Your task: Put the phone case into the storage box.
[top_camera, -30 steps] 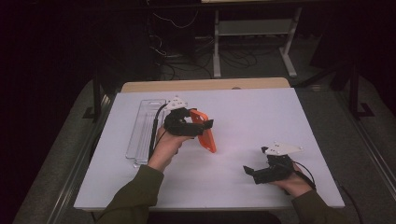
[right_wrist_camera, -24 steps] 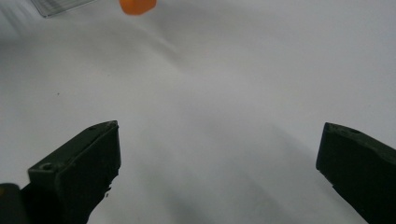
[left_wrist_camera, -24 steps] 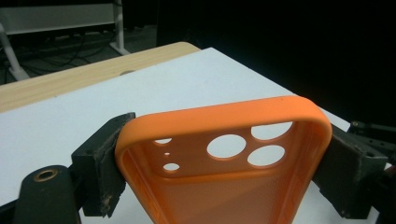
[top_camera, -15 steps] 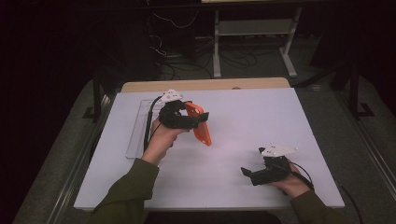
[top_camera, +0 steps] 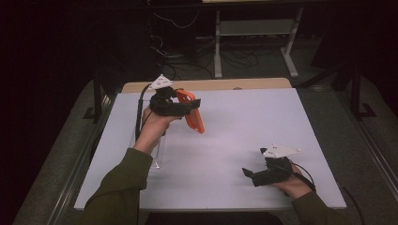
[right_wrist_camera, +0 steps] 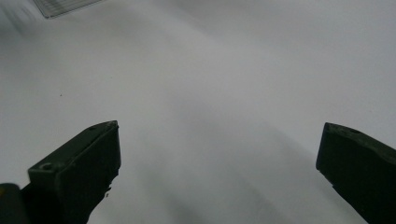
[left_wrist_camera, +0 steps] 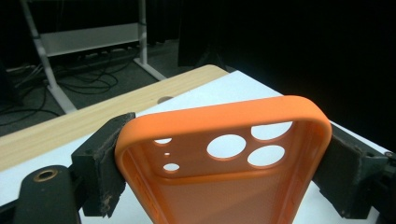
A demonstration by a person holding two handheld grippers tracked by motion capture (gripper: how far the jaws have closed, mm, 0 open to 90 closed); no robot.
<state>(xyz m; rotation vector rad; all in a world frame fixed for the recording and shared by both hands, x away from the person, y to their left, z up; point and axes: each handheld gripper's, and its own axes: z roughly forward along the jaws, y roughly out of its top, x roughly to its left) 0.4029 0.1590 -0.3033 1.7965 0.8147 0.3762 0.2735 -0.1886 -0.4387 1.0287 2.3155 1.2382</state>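
The right gripper (right_wrist_camera: 219, 172) looks down along its two black jaws, which rise from the lower corners and stand wide apart with nothing between them. The left jaw has a small round hole near its base and a worn inner edge. Beneath and ahead of the jaws lies the bare white table (right_wrist_camera: 224, 84), softly shadowed under them. Far ahead, up and left of the left jaw, the corner of a clear tray (right_wrist_camera: 60, 5) lies flat on the table.
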